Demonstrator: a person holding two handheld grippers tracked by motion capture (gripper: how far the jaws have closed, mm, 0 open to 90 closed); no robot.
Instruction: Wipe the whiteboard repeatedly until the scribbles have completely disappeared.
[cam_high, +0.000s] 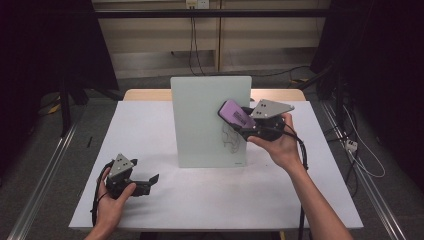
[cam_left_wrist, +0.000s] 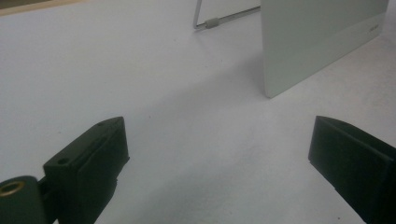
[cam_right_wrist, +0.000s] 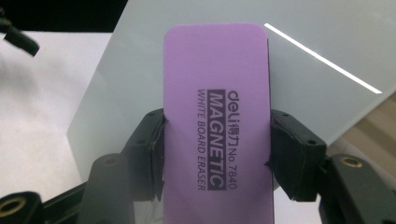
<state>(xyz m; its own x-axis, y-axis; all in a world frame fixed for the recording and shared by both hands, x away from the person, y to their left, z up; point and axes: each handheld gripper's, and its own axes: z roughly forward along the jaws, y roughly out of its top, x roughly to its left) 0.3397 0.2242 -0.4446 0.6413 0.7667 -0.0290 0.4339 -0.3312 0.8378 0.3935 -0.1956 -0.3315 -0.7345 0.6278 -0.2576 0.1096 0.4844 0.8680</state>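
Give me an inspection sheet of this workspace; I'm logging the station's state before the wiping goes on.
Surface: white table top, bare around the board.
Job's things: glass whiteboard stands upright mid-table on a wire stand, with a black scribble low on its right side; purple magnetic eraser held at the board's face above the scribble.
Clutter: nothing seen.
Grippers: right gripper shut on the eraser's long edges; left gripper open, jaws wide apart, low over the table's near left.
Cables: one trails from each gripper; more hang from a wall socket and lie on the floor at right.
Surroundings: grey floor, dark curtains on both sides, pale wall behind.
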